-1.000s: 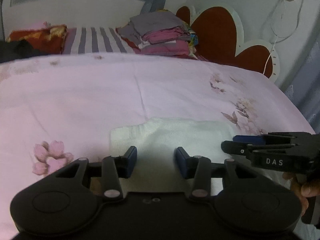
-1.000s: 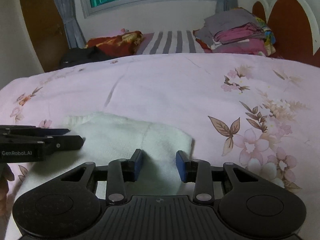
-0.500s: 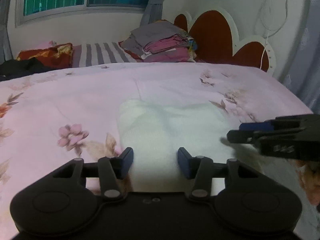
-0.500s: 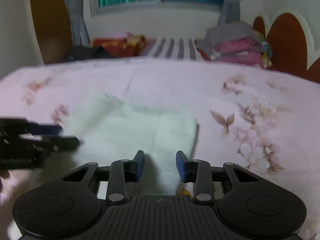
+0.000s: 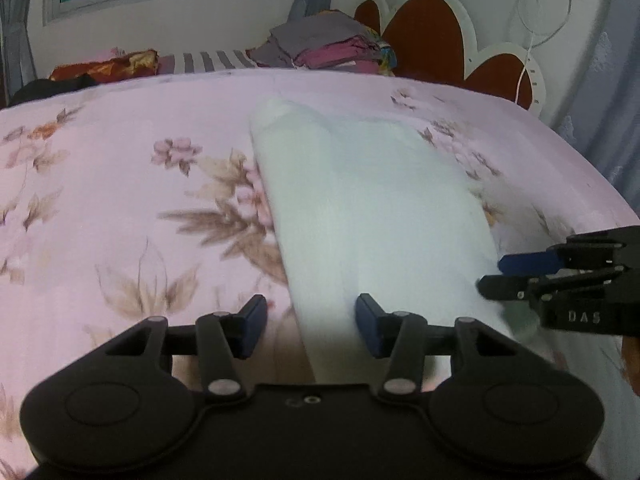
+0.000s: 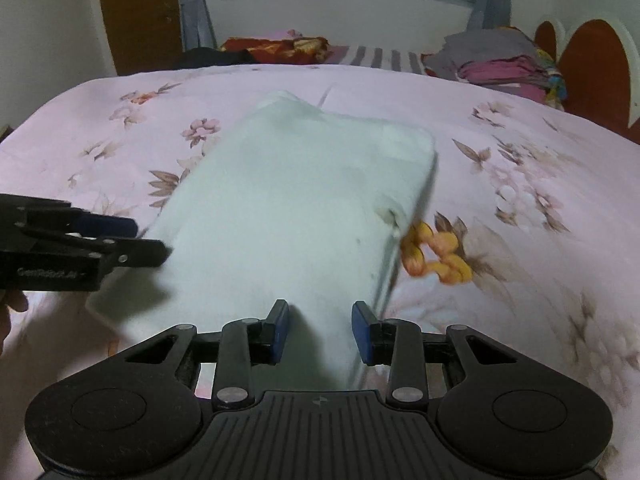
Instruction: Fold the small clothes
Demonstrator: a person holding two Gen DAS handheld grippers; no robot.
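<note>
A white fuzzy garment [image 5: 372, 216] lies stretched lengthwise on the pink floral bedspread [image 5: 120, 184]; it also shows in the right wrist view [image 6: 288, 208], with an orange piece [image 6: 434, 252] poking out at its right edge. My left gripper [image 5: 310, 328] is open over the garment's near left edge. My right gripper [image 6: 320, 332] is open over its near right part. Each gripper shows from the side in the other's view, the right one [image 5: 520, 272] and the left one [image 6: 132, 240].
A stack of folded clothes [image 5: 328, 46] and striped pillows [image 5: 212, 60] lie at the bed's far end by the red heart-shaped headboard [image 5: 432, 36]. A dark bag [image 6: 212, 56] and a wooden door [image 6: 136, 12] are at the far left. The bed's right edge [image 5: 592, 168] drops off.
Both grippers have drawn back toward me and risen. The white garment now lies long and stretched out toward me, where it was a short folded patch before. An orange piece now shows.
</note>
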